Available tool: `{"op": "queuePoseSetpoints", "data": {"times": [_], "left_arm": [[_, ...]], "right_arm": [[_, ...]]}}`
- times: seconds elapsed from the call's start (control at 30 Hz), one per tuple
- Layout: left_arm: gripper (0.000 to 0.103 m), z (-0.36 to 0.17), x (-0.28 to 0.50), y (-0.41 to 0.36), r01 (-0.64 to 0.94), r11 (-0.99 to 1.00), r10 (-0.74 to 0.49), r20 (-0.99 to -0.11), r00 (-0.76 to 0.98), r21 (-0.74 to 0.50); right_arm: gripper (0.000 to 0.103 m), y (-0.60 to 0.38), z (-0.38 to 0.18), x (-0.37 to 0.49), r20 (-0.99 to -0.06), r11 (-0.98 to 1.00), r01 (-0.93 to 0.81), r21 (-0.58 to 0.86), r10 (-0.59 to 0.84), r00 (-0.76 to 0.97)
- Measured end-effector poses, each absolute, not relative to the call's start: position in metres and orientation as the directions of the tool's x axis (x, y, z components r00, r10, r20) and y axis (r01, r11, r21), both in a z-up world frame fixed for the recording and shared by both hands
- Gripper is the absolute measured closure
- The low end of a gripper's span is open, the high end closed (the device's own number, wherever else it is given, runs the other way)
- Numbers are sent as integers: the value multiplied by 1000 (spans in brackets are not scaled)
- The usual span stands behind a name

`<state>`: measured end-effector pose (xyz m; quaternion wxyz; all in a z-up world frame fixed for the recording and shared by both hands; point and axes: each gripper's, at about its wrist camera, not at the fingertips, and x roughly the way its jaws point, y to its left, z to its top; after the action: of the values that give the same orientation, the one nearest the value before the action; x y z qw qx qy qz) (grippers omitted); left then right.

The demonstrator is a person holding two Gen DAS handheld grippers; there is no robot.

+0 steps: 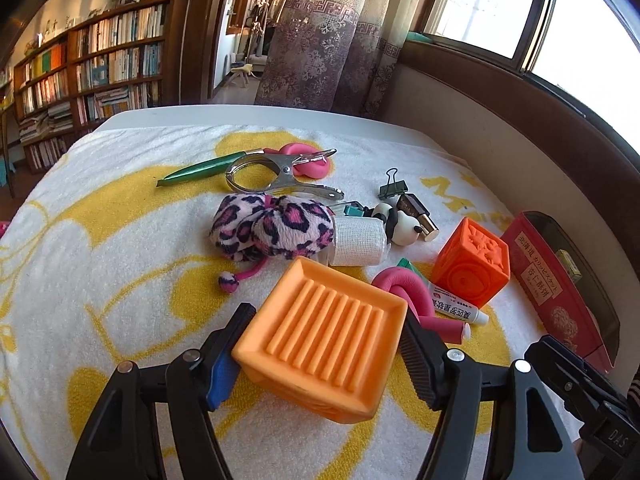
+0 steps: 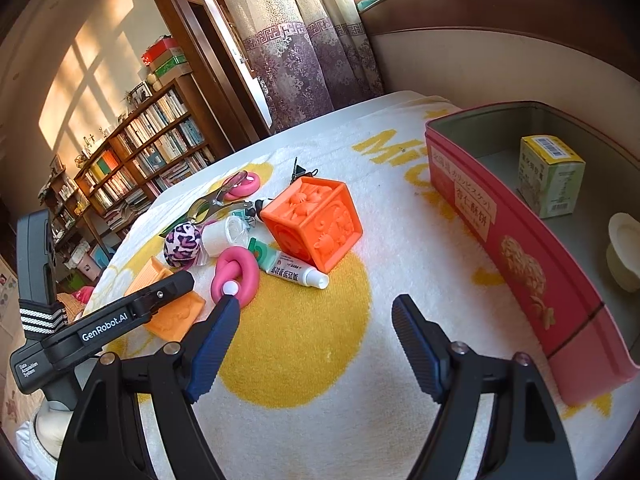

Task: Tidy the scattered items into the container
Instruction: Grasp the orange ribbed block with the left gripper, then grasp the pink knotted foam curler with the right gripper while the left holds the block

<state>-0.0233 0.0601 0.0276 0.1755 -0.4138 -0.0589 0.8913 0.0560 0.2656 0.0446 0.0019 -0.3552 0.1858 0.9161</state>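
The pale orange ridged block [image 1: 324, 344] is clamped between the left gripper [image 1: 324, 354] fingers; the right gripper [image 2: 316, 344] fingers are held apart, empty, beside the red tin [image 2: 516, 248].

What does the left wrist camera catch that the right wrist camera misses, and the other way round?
Only the left wrist view shows the panda figurine, the green pen and the left gripper closed on the light orange ridged block. Only the right wrist view shows the floor of the red tin, holding a small carton and a cream cup, plus the open right gripper. Both show the orange cube, leopard plush and ointment tube.
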Motion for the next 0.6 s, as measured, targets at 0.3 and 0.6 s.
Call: {"op": "queuePoseSetpoints", "data": {"times": [0.3,0.6], "left_arm": [[32,42,-18,46,-226,-936,352,-686,-637,-270],[32,55,-11,23,-171,-943,321,-650,-688,-285]], "right_arm": [[22,261,45,54,-667,-939,-134,316,-120,-735],[22,226,59,41,-680,-957,-19,291,-193,-708]]}}
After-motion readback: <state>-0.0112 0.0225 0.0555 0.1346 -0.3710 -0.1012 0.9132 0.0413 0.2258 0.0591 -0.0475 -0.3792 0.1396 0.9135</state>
